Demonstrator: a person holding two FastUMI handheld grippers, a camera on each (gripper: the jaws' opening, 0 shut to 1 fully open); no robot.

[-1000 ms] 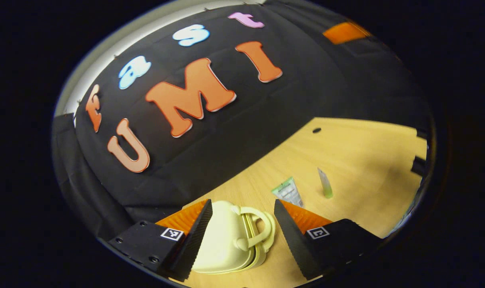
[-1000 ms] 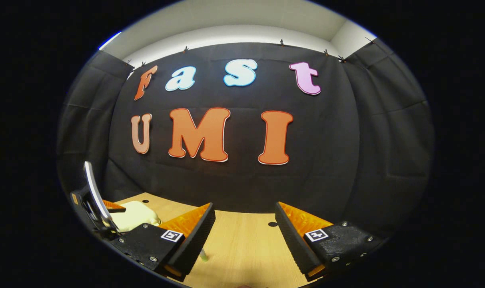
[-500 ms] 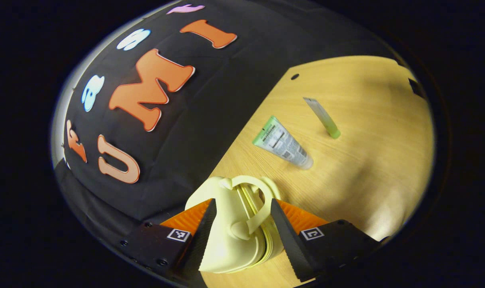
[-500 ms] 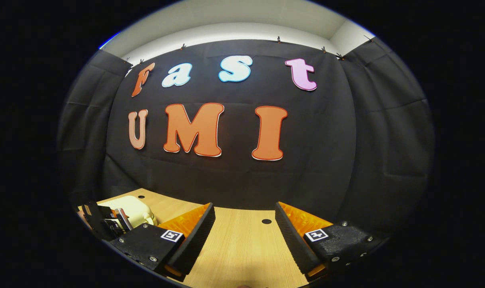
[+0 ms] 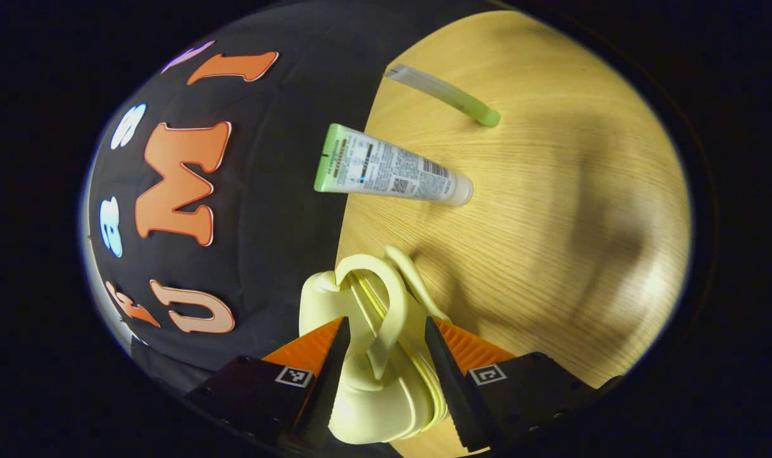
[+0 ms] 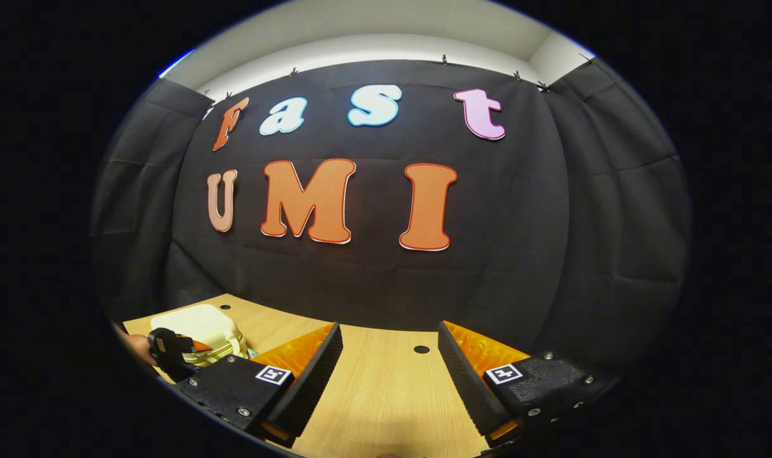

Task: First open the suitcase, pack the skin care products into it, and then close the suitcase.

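Black cloth hangs behind a pale wooden table (image 5: 551,210) in the booth, and above the cloth, in the right gripper view, a strip of white wall meets the ceiling

Going left to right in the left gripper view: the cloth wall takes the left side, then the table edge runs down the middle. At the bottom centre the left gripper (image 5: 382,356) has its fingers narrowed around a small cream-yellow suitcase (image 5: 373,394), one finger (image 5: 325,381) against its left shell and the other against its right shell, both seeming to press on it. The suitcase is closed, standing on edge with its zip seam facing the camera, and its curved handle (image 5: 386,305) loops up between the fingertips. Farther along the table lies a white tube with a green crimped end (image 5: 389,172) (its printed side faces up), its green end reaching over the table edge toward the cloth. Beyond it, to the right, lies a slimmer tube with a green cap (image 5: 446,95), well apart from the suitcase

In the right gripper view the same suitcase (image 6: 198,327) sits at the far left on the table (image 6: 379,394), with the left gripper (image 6: 169,348) at it. To the right of that, the right gripper (image 6: 389,366) hovers above bare wood with its fingers spread wide, holding nothing. A small dark hole (image 6: 421,349) marks the tabletop between them
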